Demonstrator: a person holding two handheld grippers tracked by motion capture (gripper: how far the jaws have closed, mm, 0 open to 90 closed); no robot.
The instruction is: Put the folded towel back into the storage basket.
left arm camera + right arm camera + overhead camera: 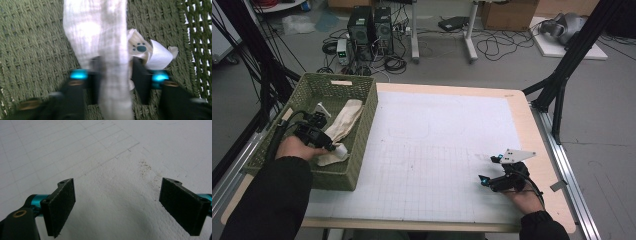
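Nearest to us on the right, we hold the right gripper point(493, 169) low over the white gridded mat point(447, 145) that covers the tabletop point(539, 150); in the right gripper view its black pads point(62, 205) stand wide apart with bare mat between them and a few brown specks just beyond. On the left, our left hand point(299, 148) reaches into the green woven basket point(362, 105) at the tabletop's left edge. There the left gripper point(116, 75) has a band of white cloth point(100, 32) running between its jaws, one pad on each side of it; we cannot tell whether they press it tight, since the cloth is blurred. Just right of that band lies a rolled white piece with a dark paw print point(141, 48). In the high view a cream cloth point(343, 120) stretches from the gripper toward the basket's far end. Beyond the tabletop, computer towers point(371, 27) and cables sit on the floor.
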